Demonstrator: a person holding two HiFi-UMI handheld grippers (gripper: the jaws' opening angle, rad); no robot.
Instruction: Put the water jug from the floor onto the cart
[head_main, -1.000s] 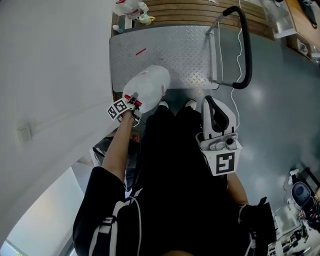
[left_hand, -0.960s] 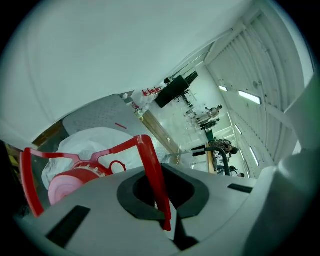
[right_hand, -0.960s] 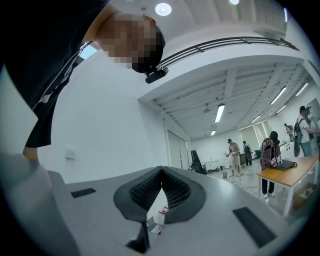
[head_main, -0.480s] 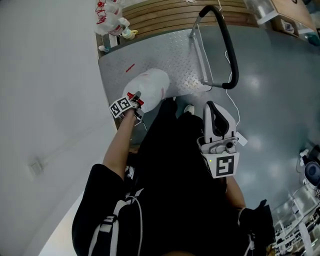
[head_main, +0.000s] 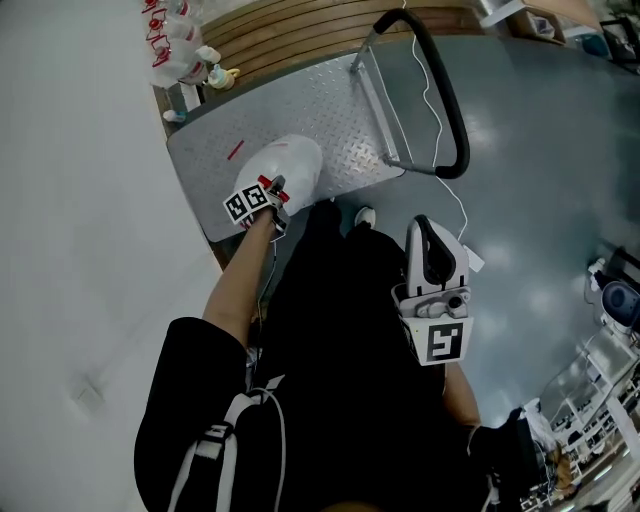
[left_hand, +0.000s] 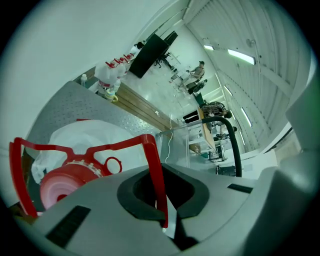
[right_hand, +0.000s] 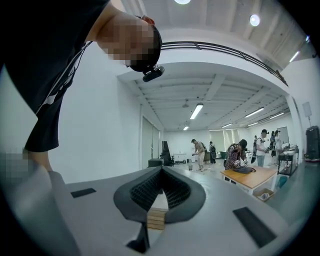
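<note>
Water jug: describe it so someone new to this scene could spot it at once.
Find the grey metal cart with the black push handle. At its near edge is the water jug, big, pale and rounded, held by its red handle in the left tool. The bottles beyond the cart are far smaller.

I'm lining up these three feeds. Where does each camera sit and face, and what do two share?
Head view: on the person's head, facing steeply down at the cart and jug; shows an arm, black clothes, the left gripper and right gripper.
Left gripper view: on the left gripper, looking along jaws shut on the jug's red handle toward the cart.
Right gripper view: on the right gripper, facing level at distant people; shows the person's torso.
Head and left gripper views share jug and cart.
</note>
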